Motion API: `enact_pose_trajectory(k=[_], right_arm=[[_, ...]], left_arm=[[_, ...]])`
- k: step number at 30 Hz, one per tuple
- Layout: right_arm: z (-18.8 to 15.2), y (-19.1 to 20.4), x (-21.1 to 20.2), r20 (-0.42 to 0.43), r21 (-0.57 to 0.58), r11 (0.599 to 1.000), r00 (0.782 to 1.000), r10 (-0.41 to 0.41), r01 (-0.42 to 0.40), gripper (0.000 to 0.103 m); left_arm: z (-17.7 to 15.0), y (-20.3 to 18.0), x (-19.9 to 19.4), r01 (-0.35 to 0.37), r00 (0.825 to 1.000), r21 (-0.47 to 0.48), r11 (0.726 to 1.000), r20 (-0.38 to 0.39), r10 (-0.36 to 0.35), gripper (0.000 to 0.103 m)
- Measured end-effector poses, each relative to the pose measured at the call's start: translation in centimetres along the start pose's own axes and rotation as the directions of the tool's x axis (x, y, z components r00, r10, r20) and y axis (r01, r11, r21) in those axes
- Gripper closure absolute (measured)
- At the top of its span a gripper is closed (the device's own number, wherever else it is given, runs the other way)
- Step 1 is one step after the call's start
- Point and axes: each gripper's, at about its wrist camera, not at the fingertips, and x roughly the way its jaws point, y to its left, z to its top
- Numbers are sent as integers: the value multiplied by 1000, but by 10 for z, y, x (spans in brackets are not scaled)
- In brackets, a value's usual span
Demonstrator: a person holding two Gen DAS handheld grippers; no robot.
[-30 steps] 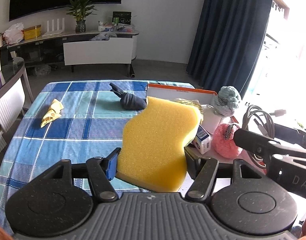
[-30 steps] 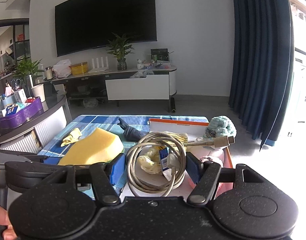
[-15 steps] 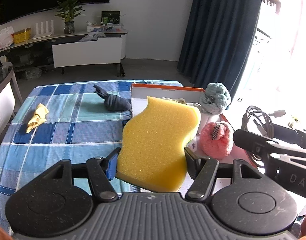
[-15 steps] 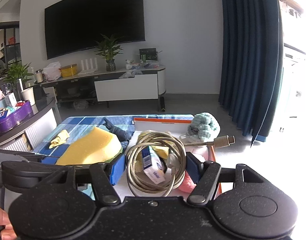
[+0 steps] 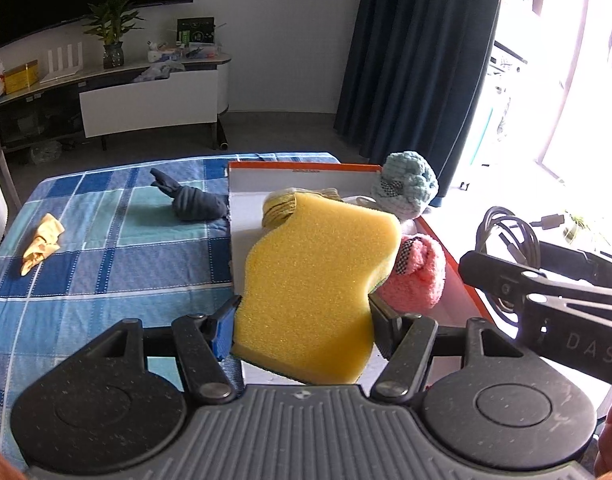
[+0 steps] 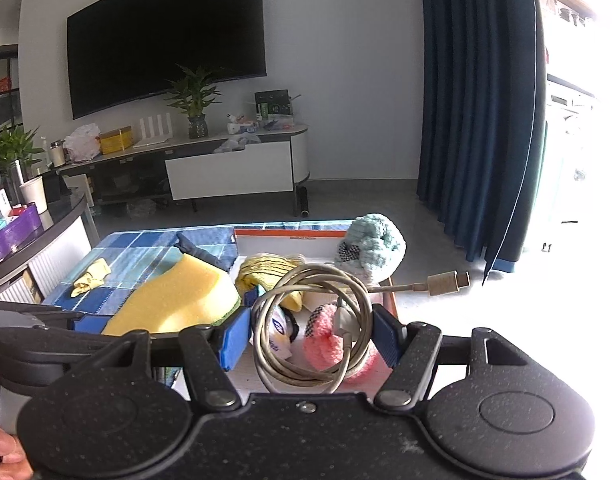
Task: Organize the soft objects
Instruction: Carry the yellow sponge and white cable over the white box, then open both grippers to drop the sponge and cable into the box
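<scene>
My left gripper (image 5: pixel 301 320) is shut on a big yellow sponge (image 5: pixel 318 288) and holds it above the orange-rimmed white box (image 5: pixel 306 168). The sponge also shows in the right wrist view (image 6: pixel 177 300). My right gripper (image 6: pixel 312 334) is shut on a coiled grey cable (image 6: pixel 306 320), also over the box (image 6: pixel 289 234). In the box lie a pink fluffy ball (image 5: pixel 418 276), a light-blue knitted ball (image 5: pixel 406 184) on the far rim, and a yellow striped cloth (image 5: pixel 281 204).
A dark grey sock (image 5: pixel 193 200) and a small yellow cloth (image 5: pixel 41 240) lie on the blue checked tablecloth (image 5: pixel 105 264) left of the box. A small white-and-blue packet (image 6: pixel 277 328) lies in the box. The table's right edge runs just past the box.
Both grippers have moved right and forward over the box with their loads. The sponge now covers more of the box interior.
</scene>
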Motion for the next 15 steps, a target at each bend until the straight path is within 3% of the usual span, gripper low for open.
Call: enact_pose_trajectory(k=[15], right_arm=[[-5,-5,22,-49,11,1000,999,-3,4,26]], left_arm=[[-1,-1,17,-2,1000,-1,1000,-28,2,37]])
